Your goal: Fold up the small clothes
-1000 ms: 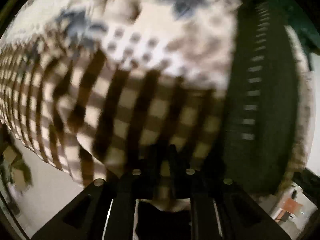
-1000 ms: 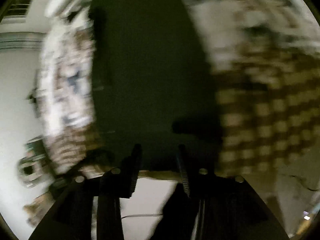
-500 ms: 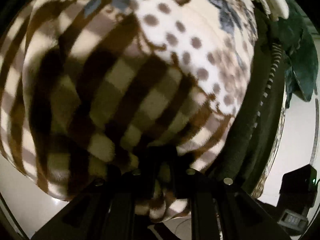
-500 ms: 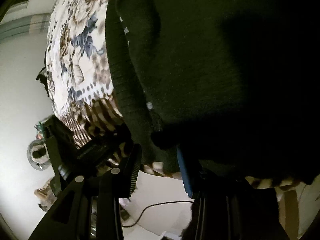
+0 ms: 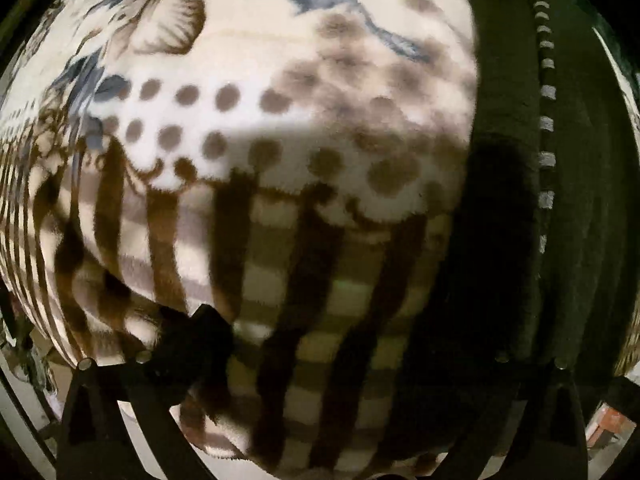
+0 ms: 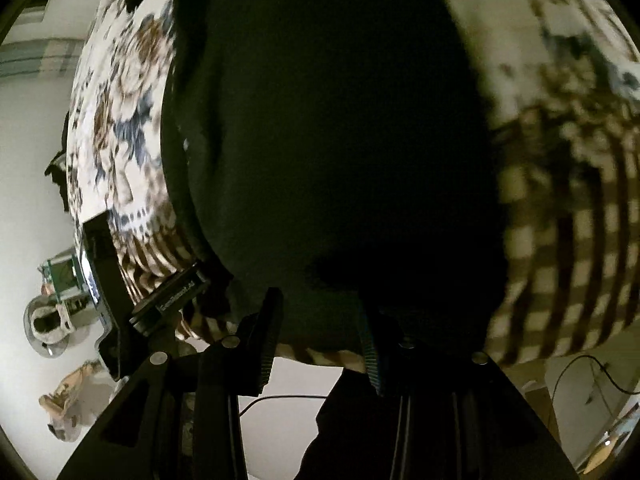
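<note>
Apparently the fold was mid-way. The dark green garment [image 5: 580, 200] lay flat on a fleece blanket [image 5: 260, 120] printed with flowers, dots and brown checks, which served as the soft working surface. In the left wrist view the garment sat beyond and outside the right-hand finger. A line of pale stitching [image 5: 546, 128] ran along it, away from the fingers.

The left gripper [image 5: 344, 352] had its jaws spread wide, and only checked blanket showed between them. A dark blurred lump by the left-hand finger could have been its tip or a scrap of cloth; it was too smeared to tell. The gripper held nothing, and it looked to have been parked low over the blanket beside the garment so as not to drag the cloth.

The right gripper [image 6: 318, 340] pointed straight at the garment, which filled the view ahead of its fingers [image 6: 268, 344]. The garment's near edge lay right at the fingertips, in the moderate gap between them. That edge was lost in shadow, so I could not tell whether the pads were pinching it or merely bracketing it. Coming in at the near edge would suit lifting it and carrying it over the rest.
</note>
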A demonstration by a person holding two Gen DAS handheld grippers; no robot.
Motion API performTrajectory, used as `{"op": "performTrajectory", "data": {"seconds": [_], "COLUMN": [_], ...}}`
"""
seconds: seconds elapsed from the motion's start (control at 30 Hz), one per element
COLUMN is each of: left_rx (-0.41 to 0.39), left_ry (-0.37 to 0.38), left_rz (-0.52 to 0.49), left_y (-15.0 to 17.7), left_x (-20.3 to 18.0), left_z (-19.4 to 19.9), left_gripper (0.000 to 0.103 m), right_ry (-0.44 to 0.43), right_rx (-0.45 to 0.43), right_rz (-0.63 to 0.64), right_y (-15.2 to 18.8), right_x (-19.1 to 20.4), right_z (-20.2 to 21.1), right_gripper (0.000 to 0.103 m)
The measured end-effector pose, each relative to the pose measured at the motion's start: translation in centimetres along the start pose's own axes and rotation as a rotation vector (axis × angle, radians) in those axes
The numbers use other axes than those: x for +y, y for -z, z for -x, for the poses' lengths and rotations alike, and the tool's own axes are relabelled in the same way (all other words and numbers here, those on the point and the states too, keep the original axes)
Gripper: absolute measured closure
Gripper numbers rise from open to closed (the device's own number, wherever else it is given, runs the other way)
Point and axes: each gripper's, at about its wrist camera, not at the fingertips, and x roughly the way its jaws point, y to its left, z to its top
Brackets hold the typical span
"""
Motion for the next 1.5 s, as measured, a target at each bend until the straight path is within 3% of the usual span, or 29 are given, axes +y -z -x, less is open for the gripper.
{"op": "performTrajectory", "data": {"seconds": [0.1,0.23,0.3,0.37,0.47,0.5,0.57,0.63,0.67,0.7,0.8,0.83,0.87,1.0,1.07,1.23,1.4,1.5], "left_rx": [0.026,-0.071,-0.053,0.005,0.032,0.017,-0.008,-0.017,-0.014,-0.007,0.030,0.059,0.097,0.138,0.144,0.148,0.133,0.140], "left_ry": [0.061,0.306,0.429,0.469,0.407,0.381,0.330,0.336,0.346,0.358,0.432,0.466,0.502,0.595,0.626,0.563,0.559,0.567], "left_rz": [0.037,0.168,0.179,0.136,0.025,-0.019,-0.078,-0.087,-0.078,-0.062,-0.017,0.005,0.031,0.063,0.056,0.011,-0.018,-0.024], "left_y": [-1.2,-0.8,-0.6,-0.5,-0.9,-1.5,0.1,0.3,0.1,0.2,0.6,0.6,0.4,-0.5,-0.8,-0.8,-0.3,-0.4], "left_x": [0.6,3.6,3.4,2.0,-1.1,-1.7,-2.2,-1.7,-1.5,-0.9,-1.1,-1.3,-0.8,0.2,-0.3,-1.6,-2.0,-2.0], "left_z": [1.1,5.2,5.3,3.3,1.8,2.1,3.8,4.5,4.7,5.0,4.3,3.8,2.9,1.1,0.6,0.9,1.3,1.1], "left_gripper": [0.000,0.001,0.001,0.001,0.002,0.005,0.047,0.061,0.072,0.075,0.070,0.061,0.045,0.020,0.001,0.000,0.000,0.000], "right_ry": [0.011,0.010,-0.014,-0.033,-0.052,-0.063,-0.072,-0.105,-0.122,-0.132,-0.147,-0.146,-0.144,-0.117,-0.124,-0.178,-0.369,-0.279], "right_rx": [-0.026,-0.022,0.001,0.019,0.031,0.032,0.029,0.016,0.018,0.020,0.026,0.025,0.019,-0.015,-0.012,0.011,-0.006,-0.003], "right_rz": [-0.025,-0.069,-0.076,-0.073,-0.104,-0.118,-0.136,-0.179,-0.195,-0.205,-0.226,-0.225,-0.229,-0.247,-0.243,-0.230,-0.257,-0.239], "right_y": [-0.3,-0.6,-0.9,-1.1,-1.5,-1.6,-1.5,-1.0,-0.7,-0.4,0.4,0.5,0.6,0.6,0.8,1.2,2.0,2.1], "right_x": [-2.0,-5.7,-7.3,-8.3,-9.4,-9.5,-9.8,-10.4,-10.8,-11.2,-12.1,-12.3,-12.5,-12.5,-12.4,-12.3,-11.8,-11.7], "right_z": [1.7,2.4,1.7,0.7,-0.5,-0.7,-0.6,-0.2,0.0,0.2,0.4,0.6,0.8,1.8,1.7,0.9,0.7,0.2], "right_gripper": [0.064,0.057,0.057,0.057,0.057,0.056,0.055,0.055,0.055,0.055,0.055,0.055,0.055,0.055,0.055,0.055,0.055,0.055]}}
